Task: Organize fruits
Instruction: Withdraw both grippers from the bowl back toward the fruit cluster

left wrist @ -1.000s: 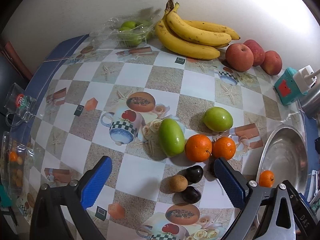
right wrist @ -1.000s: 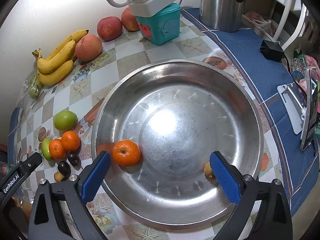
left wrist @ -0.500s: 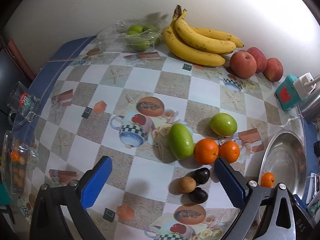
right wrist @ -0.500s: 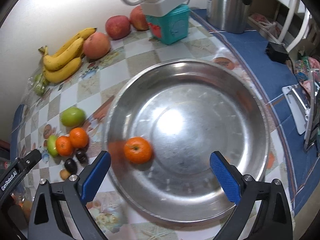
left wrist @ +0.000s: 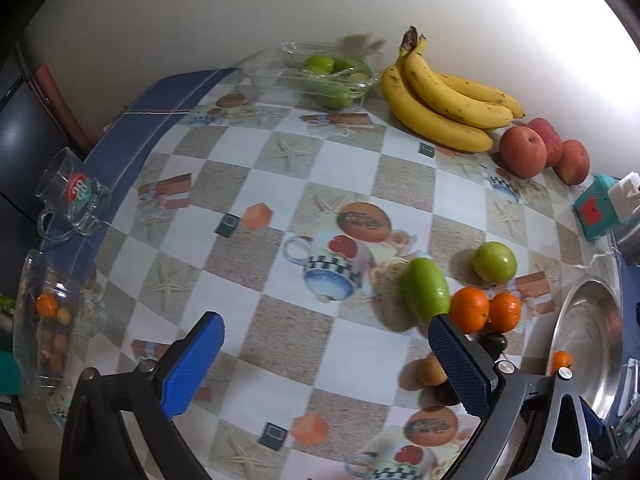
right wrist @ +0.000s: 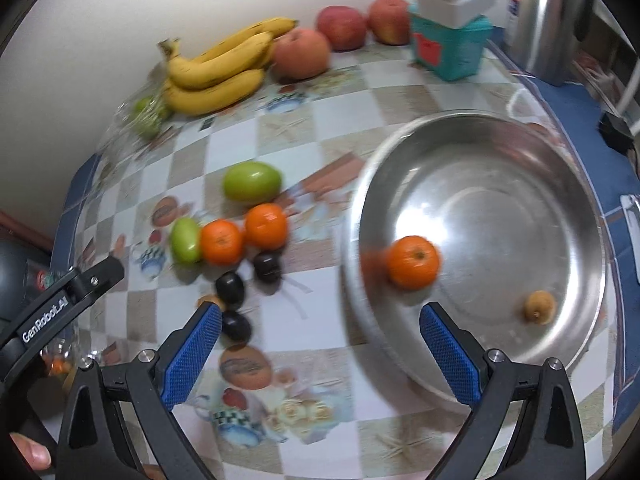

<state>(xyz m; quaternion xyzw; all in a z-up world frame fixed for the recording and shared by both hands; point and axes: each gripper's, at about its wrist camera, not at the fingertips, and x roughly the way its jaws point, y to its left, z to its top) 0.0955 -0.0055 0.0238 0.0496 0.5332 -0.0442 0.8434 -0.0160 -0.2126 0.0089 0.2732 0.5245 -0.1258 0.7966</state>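
A steel bowl (right wrist: pixel 560 168) holds one orange (right wrist: pixel 414 262) and a small brown fruit (right wrist: pixel 540 306). Left of the bowl on the checked tablecloth lie two oranges (right wrist: pixel 244 234), two green fruits (right wrist: pixel 251 181) and three small dark fruits (right wrist: pixel 230 289). My right gripper (right wrist: pixel 320 348) is open and empty, hovering over the cloth between the dark fruits and the bowl's rim. My left gripper (left wrist: pixel 324 360) is open and empty above the cloth. Its right finger (left wrist: pixel 460 364) hides part of the dark fruits beside a brown fruit (left wrist: pixel 430 370), close to the oranges (left wrist: pixel 486 310).
Bananas (left wrist: pixel 444 96), three red apples (left wrist: pixel 524 152) and a clear tray of green fruit (left wrist: pixel 332 76) line the wall. A teal box (right wrist: pixel 448 48) with a white plug and a steel kettle (right wrist: pixel 548 12) stand at the back right. A glass mug (left wrist: pixel 74 200) and clear container (left wrist: pixel 44 320) sit left.
The right gripper has swung left, off the bowl and toward the loose fruit; that view is blurred. The left gripper has drifted left and back, so the fruit pile sits further right.
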